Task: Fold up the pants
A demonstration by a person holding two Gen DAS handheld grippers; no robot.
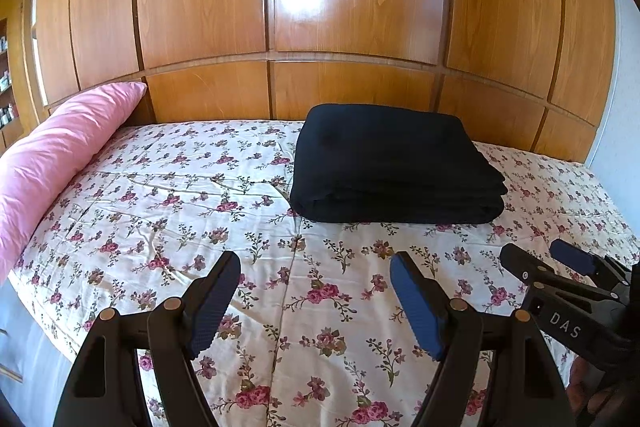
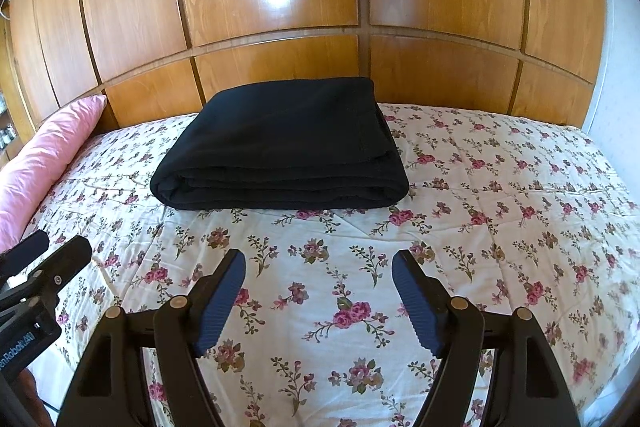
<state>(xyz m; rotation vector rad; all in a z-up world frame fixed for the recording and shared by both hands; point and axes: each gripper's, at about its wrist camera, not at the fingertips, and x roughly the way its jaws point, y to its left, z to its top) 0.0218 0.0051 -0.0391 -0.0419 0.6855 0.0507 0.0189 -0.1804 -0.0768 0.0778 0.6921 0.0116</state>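
Observation:
Black pants (image 1: 394, 165) lie folded into a thick rectangular stack on the floral bedspread (image 1: 168, 211), close to the wooden headboard. The same pants (image 2: 280, 147) sit straight ahead in the right wrist view. My left gripper (image 1: 316, 303) hovers over the bedspread in front of the stack, open, with only fabric pattern showing between its blue pads. My right gripper (image 2: 319, 301) is likewise open and holds nothing, well short of the pants. Each gripper shows in the other's view: the right gripper (image 1: 560, 261) at the right edge, the left gripper (image 2: 48, 247) at the left edge.
A pink pillow (image 1: 56, 155) leans along the bed's left side. Glossy wooden panels (image 1: 344, 7) rise behind the bed. A white wall (image 2: 616, 67) borders the right. Shelves with small items (image 1: 4, 83) stand at the far left. The flowered bedspread (image 2: 500, 207) stretches to the right of the stack.

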